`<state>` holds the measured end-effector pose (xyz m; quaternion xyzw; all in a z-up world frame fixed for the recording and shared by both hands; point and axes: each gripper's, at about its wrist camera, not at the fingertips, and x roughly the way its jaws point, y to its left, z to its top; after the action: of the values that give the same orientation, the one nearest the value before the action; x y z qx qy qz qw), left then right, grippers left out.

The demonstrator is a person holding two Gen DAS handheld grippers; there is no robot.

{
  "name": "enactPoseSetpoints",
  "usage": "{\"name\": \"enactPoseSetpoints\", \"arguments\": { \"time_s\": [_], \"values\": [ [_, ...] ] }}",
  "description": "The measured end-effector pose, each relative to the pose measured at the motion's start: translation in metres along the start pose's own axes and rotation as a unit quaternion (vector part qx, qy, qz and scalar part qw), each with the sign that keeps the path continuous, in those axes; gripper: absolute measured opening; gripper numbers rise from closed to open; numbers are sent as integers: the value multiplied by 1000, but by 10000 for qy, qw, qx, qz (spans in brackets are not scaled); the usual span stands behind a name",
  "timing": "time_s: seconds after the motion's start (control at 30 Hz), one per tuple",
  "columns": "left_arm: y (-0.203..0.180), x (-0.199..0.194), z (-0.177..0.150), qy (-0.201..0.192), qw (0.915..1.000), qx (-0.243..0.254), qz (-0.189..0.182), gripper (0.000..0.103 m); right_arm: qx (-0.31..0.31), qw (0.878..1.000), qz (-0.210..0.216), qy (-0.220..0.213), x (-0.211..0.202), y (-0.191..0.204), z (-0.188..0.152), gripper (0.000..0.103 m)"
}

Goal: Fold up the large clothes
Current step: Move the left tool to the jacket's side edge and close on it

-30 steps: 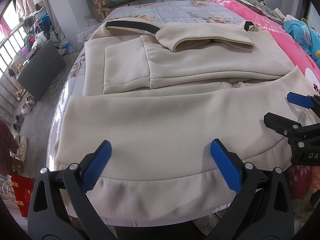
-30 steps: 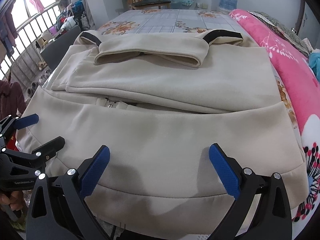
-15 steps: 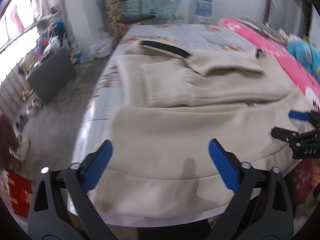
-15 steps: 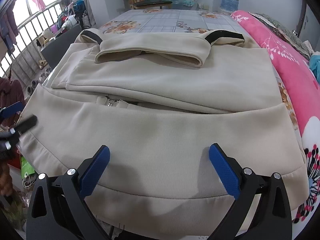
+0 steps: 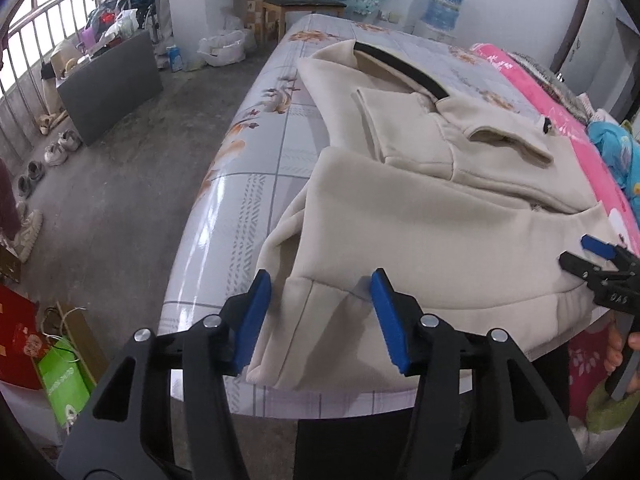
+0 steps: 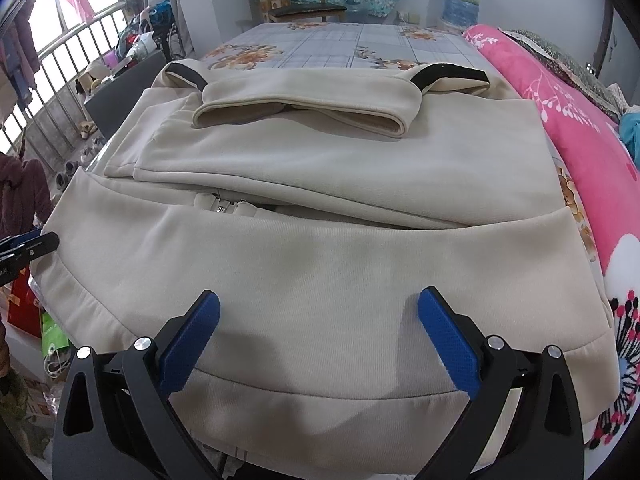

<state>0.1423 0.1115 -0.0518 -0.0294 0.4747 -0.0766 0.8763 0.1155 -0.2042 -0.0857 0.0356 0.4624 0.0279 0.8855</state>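
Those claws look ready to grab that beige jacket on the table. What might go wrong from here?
1. The left claw has just been closing around the bunched hem corner of the beige jacket; it may pinch one layer only, and the fold would sag.
2. That corner overhangs the table edge, so a pull could drag the jacket off.
3. The right claw stands open over the hem; uneven lifting could undo the folded sleeves.

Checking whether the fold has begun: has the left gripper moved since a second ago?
Yes. The left gripper has slid left along the jacket hem to its near-left corner; its jaws have been closing around it.
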Motion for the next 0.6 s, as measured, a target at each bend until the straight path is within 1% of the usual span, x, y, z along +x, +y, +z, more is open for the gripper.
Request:
{"name": "enactPoseSetpoints", "arguments": {
  "time_s": [0.03, 0.07, 0.17, 0.23, 0.3, 0.37, 0.43, 0.57, 0.6],
  "values": [
    [0, -1, 1, -36, 9999, -10, -130, 45, 2, 10000, 4, 2, 0, 0, 0, 97],
    [0, -3, 3, -95, 9995, -26, -310, 45, 3, 10000, 4, 0, 0, 0, 0, 97],
    [0, -4, 7, -124, 9986, -18, -519, 45, 6, 10000, 1, -2, 0, 1, -1, 97],
    [4, 4, 9, 29, 9985, -88, -542, 45, 7, 10000, -8, -4, 0, 0, 0, 97],
    [11, 15, 12, 200, 9974, -234, -650, 44, 9, 10000, -16, -3, 0, 0, 0, 97],
    [12, 17, 16, 138, 9970, -246, -723, 44, 4, 10000, -15, 5, 1, 0, 0, 97],
    [7, 15, 19, 65, 9967, -137, -792, 44, 1, 10000, -18, 4, 0, 0, 1, 97],
    [-6, 1, 18, -278, 9917, 173, -1243, 44, 9, 10000, -25, -14, 0, 0, 1, 97],
    [-8, 1, 18, -294, 9917, 199, -1236, 44, 8, 10000, -31, -23, 0, 0, 1, 97]
  ]
}}
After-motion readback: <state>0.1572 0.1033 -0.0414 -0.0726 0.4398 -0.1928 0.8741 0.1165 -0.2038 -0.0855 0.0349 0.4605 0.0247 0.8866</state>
